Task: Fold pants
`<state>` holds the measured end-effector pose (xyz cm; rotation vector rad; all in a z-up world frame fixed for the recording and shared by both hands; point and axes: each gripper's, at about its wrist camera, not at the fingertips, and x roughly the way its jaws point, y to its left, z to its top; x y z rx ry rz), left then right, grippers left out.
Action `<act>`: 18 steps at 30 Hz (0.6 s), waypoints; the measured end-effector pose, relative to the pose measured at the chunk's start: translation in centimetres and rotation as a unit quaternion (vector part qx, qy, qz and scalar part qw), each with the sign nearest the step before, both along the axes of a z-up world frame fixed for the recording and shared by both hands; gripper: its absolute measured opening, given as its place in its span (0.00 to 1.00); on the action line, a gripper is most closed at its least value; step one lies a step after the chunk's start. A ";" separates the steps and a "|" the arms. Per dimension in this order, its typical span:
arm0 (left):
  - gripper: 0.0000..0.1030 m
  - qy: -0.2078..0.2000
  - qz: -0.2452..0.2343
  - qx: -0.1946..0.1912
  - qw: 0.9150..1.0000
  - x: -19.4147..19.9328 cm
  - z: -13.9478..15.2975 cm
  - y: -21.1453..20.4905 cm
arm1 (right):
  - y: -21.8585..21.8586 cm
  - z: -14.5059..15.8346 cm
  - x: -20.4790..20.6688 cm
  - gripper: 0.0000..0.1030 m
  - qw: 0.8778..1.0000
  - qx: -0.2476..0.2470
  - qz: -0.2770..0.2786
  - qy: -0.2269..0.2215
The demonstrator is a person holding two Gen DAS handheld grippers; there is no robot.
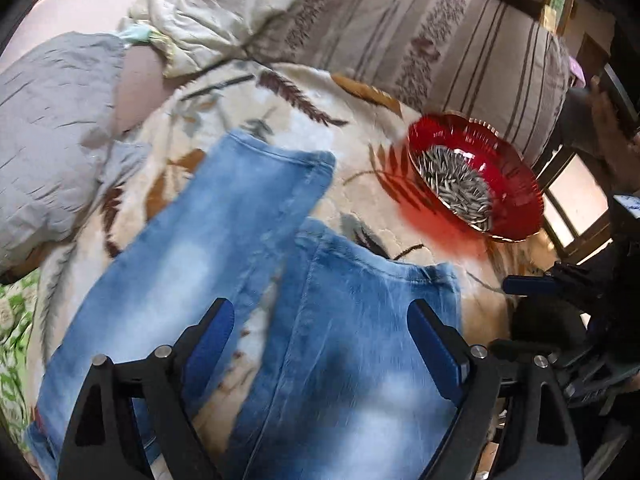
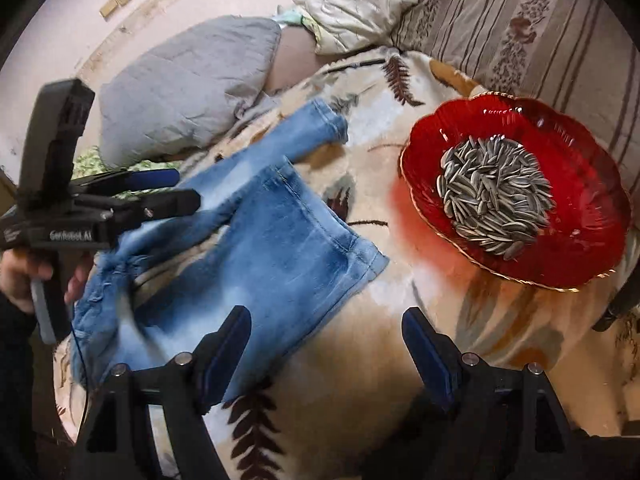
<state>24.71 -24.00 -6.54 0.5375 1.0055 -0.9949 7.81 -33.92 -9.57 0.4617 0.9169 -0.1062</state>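
Note:
Light blue washed jeans [image 1: 208, 248] lie flat on a cream leaf-patterned blanket [image 1: 360, 128], the two legs spread apart with their hems pointing away. My left gripper [image 1: 320, 320] hovers open above the right-hand leg [image 1: 360, 320], its pads gripping nothing. In the right wrist view the same jeans [image 2: 272, 248] lie to the left. My right gripper [image 2: 326, 328] stands open over the near leg's edge and bare blanket [image 2: 380, 360], empty. A hand holds the left gripper [image 2: 186, 190] over the jeans on the left side of that view.
A red glass bowl [image 2: 580, 216] of sunflower seeds sits on the blanket right of the hems, close to the right gripper. A grey pillow [image 2: 188, 88] and a cream pillow [image 2: 360, 0] lie at the far side, in front of striped upholstery [image 2: 520, 32].

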 end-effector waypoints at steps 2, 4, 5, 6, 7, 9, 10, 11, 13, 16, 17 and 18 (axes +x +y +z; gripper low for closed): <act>0.86 -0.001 -0.002 0.013 1.000 0.3 -1.4 -1.5 | -0.5 -1.4 1.4 0.77 1.000 -0.010 -0.011 0.018; 0.86 0.006 0.004 0.030 1.000 0.9 -2.9 -2.7 | -1.1 -2.9 2.3 0.66 0.999 0.014 -0.019 0.030; 0.84 0.019 0.009 0.036 0.999 1.3 -3.5 -3.1 | -1.5 -3.7 2.8 0.64 0.999 0.025 -0.022 0.035; 0.64 0.042 0.009 0.037 0.998 1.8 -4.1 -3.4 | -1.6 -4.0 3.1 0.57 0.999 0.023 -0.025 0.029; 0.29 0.060 0.012 0.044 0.997 2.0 -4.6 -3.6 | -1.5 -4.0 3.4 0.36 0.999 0.006 -0.026 0.020; 0.20 0.068 0.019 0.064 0.995 2.2 -5.1 -3.6 | -1.5 -4.2 3.9 0.19 1.000 0.000 -0.018 0.016; 0.15 0.065 0.014 0.062 0.996 2.1 -4.9 -3.5 | -1.6 -4.4 4.0 0.15 1.000 0.011 -0.014 0.014; 0.13 0.060 0.010 0.060 0.996 1.9 -4.4 -3.3 | -1.6 -4.3 3.9 0.13 1.000 0.014 -0.008 0.008; 0.11 0.056 0.003 0.052 0.997 1.3 -2.9 -3.1 | -1.7 -3.3 3.1 0.11 1.000 0.021 -0.002 -0.016; 0.11 0.031 -0.033 0.018 0.999 -0.1 0.6 -4.0 | -2.1 -0.8 0.9 0.11 0.998 0.015 -0.008 -0.060; 0.11 0.024 -0.046 0.004 0.999 -0.4 1.7 -5.2 | -2.5 0.2 0.1 0.11 0.997 0.006 -0.015 -0.075; 0.11 0.024 -0.053 -0.006 0.998 -0.5 2.3 -6.2 | -3.1 1.0 -0.5 0.11 0.996 0.000 -0.023 -0.086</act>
